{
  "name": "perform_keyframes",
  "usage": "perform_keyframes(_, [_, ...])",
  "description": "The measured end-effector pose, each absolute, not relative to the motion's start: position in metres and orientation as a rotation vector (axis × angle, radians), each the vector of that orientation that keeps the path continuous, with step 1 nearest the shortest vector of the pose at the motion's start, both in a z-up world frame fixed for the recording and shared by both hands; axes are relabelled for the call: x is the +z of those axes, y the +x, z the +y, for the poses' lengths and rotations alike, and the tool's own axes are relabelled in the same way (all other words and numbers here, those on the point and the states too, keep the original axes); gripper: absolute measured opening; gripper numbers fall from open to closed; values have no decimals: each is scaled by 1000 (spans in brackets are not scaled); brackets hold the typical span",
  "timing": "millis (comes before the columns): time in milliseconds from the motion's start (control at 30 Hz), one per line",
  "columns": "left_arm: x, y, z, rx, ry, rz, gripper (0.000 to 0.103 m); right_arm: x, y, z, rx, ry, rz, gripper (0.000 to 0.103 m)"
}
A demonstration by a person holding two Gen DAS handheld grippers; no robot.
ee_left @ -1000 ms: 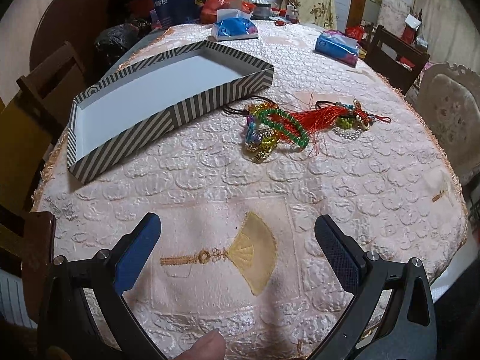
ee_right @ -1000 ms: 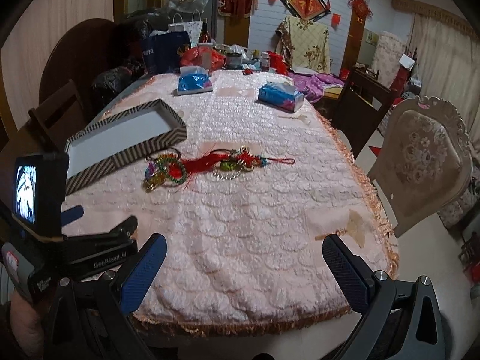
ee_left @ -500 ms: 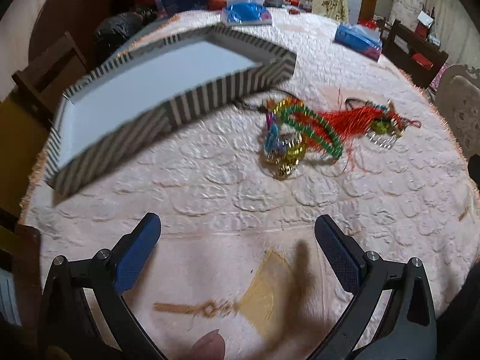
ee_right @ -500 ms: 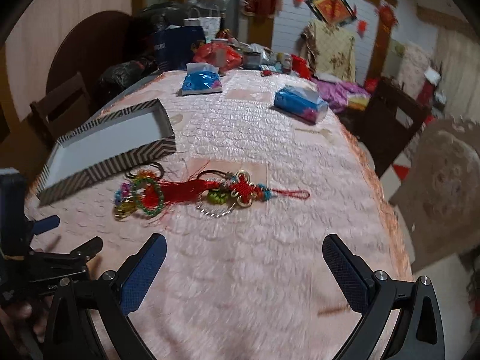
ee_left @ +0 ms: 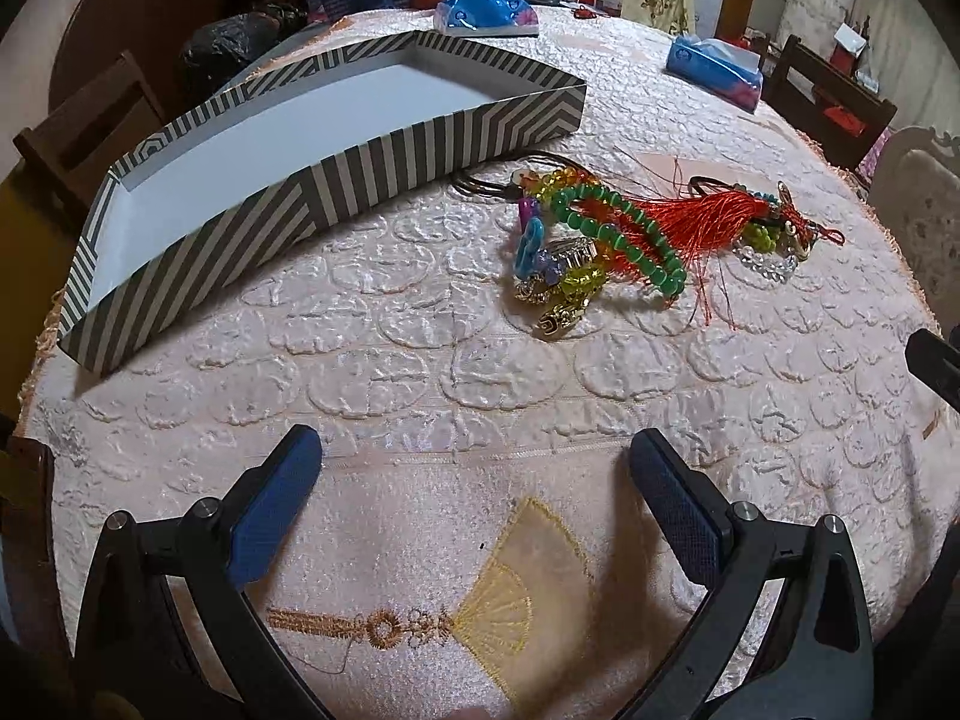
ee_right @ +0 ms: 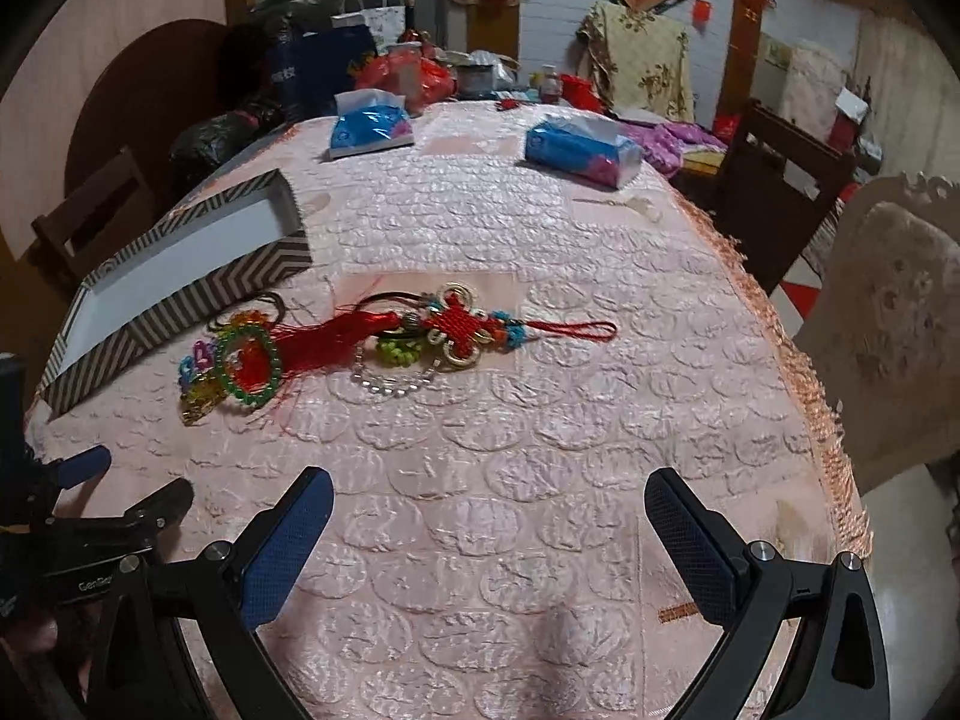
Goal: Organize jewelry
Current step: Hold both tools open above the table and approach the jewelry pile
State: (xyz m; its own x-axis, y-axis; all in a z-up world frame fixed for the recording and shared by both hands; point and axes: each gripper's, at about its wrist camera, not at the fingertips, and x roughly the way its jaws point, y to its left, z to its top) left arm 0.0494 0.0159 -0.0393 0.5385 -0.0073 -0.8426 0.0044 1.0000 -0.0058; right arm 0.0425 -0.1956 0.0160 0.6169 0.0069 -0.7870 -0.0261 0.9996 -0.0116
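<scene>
On the left I see the striped box (ee_left: pixel 336 180), open, with a white and empty inside; it lies on the desk (ee_left: pixel 420 360), which carries a pink quilted cloth. My left tongs (ee_left: pixel 474 474) hang low over the near part of this cloth, above an embroidered fan (ee_left: pixel 516 594), and their two blue pads stand wide apart with nothing between them. Just right of the box lies the jewelry: a green bead bracelet (ee_left: pixel 624 240) on a small heap of coloured and golden pieces (ee_left: pixel 558 282), touching them. Further right, a red tassel with a knot ornament (ee_right: pixel 456 324) stretches across the cloth, with a yellow-green bead piece (ee_right: pixel 399 351) and a clear bead chain (ee_right: pixel 390 381) beside it. My right tongs (ee_right: pixel 489 525) are also spread wide and empty, over the near cloth, well apart from the jewelry. Two blue tissue packs (ee_right: pixel 579 150) lie far behind.
</scene>
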Motion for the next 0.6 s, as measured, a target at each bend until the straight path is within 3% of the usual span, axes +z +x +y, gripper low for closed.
perform_keyframes(600, [-40, 37, 17, -14, -1, 977, 103, 12, 45, -198, -4, -31, 915, 103])
